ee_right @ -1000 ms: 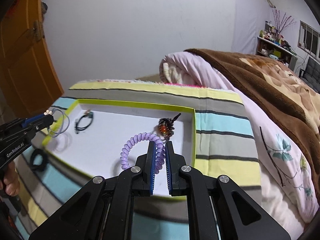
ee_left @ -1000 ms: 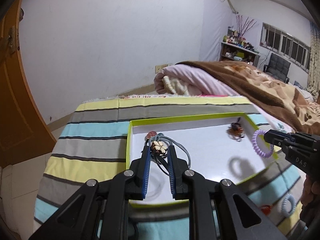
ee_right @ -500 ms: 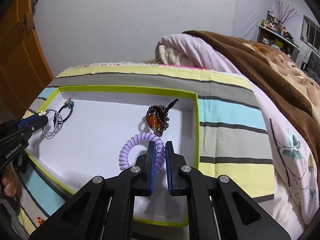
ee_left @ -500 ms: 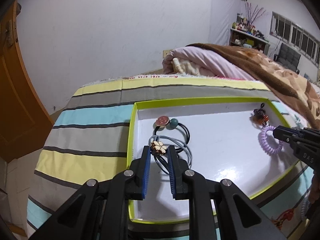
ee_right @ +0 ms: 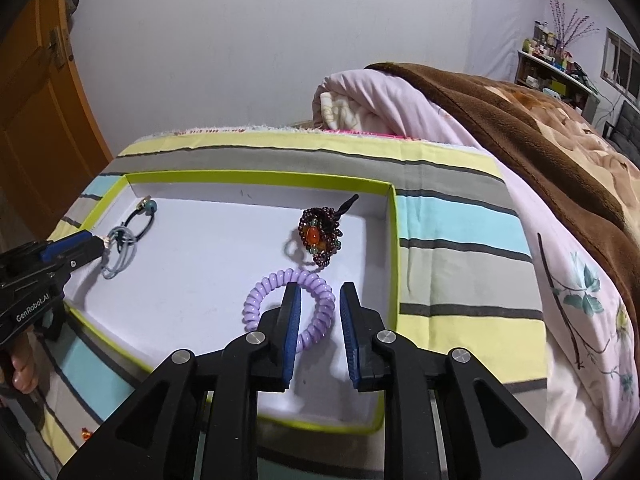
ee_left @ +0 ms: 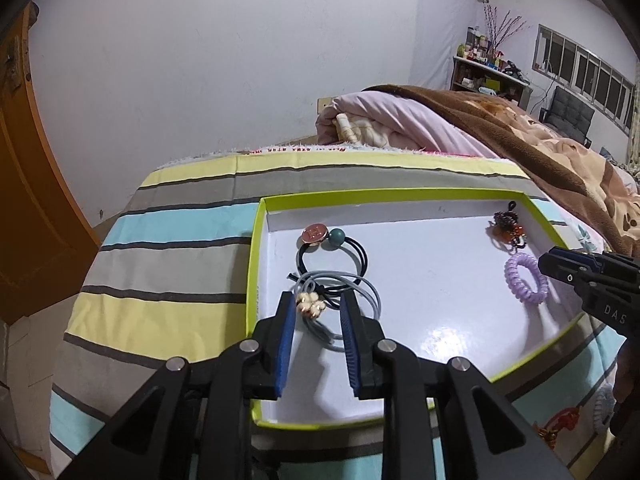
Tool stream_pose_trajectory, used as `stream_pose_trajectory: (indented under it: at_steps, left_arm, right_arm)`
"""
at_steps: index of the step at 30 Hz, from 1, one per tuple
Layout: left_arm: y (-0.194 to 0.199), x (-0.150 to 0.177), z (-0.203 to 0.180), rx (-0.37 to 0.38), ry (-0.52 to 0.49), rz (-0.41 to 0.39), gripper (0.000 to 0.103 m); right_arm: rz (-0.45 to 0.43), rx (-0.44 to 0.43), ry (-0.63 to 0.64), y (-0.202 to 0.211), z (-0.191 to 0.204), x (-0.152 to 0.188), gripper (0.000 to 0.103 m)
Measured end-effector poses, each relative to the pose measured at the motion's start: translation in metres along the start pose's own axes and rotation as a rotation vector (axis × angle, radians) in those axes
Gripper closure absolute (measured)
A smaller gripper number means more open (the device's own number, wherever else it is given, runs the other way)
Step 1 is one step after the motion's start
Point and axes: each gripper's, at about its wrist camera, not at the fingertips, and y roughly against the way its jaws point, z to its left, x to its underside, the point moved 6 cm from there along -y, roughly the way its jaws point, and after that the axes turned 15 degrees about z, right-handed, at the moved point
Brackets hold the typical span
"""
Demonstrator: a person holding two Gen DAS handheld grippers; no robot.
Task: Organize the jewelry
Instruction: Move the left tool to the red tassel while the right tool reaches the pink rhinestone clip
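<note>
- The left gripper point(ee_left: 318, 304) is opening its jaws; the grey hair tie with a cream flower charm point(ee_left: 310, 305) lies between them on the floor of the tray point(ee_left: 400, 194), near its left edge, and the pads do not press it.
- The right gripper point(ee_right: 319, 302) is opening too; the purple spiral hair tie point(ee_right: 276, 286) lies flat near the tray's right edge, part of its coil between the jaws, not pinched.
- Also in the tray: a black hair tie with a pink disc and green bead point(ee_left: 320, 236) toward the far left corner, and a dark beaded bracelet with an orange stone point(ee_right: 318, 236) toward the far right corner.
- So four pieces seem to be placed in the tray.
- What remains: on the striped bedcover point(ee_left: 172, 248), beyond the tray's near right corner, an orange-red ornament point(ee_left: 560, 428) and a pale coiled tie point(ee_left: 600, 410) are outside the tray. I judge the task more than half done.
</note>
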Motion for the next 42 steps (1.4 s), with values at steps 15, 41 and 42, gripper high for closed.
stream_pose_trajectory:
  at_steps: [15,41,42]
  left_arm:
    - [0.067,0.039,-0.006,0.044,0.008,-0.097,0.079]
    - [0.108,0.159,-0.025,0.129,-0.001,-0.087,0.079]
    - [0.109,0.162,-0.026,0.130,0.002,-0.086,0.079]
  right_arm:
    - [-0.102,-0.088,0.009,0.071,0.015,0.054,0.082]
    - [-0.098,-0.213,0.052,0.109,0.055,0.173,0.081]
    - [-0.092,-0.217,0.059,0.108,0.057,0.175,0.074]
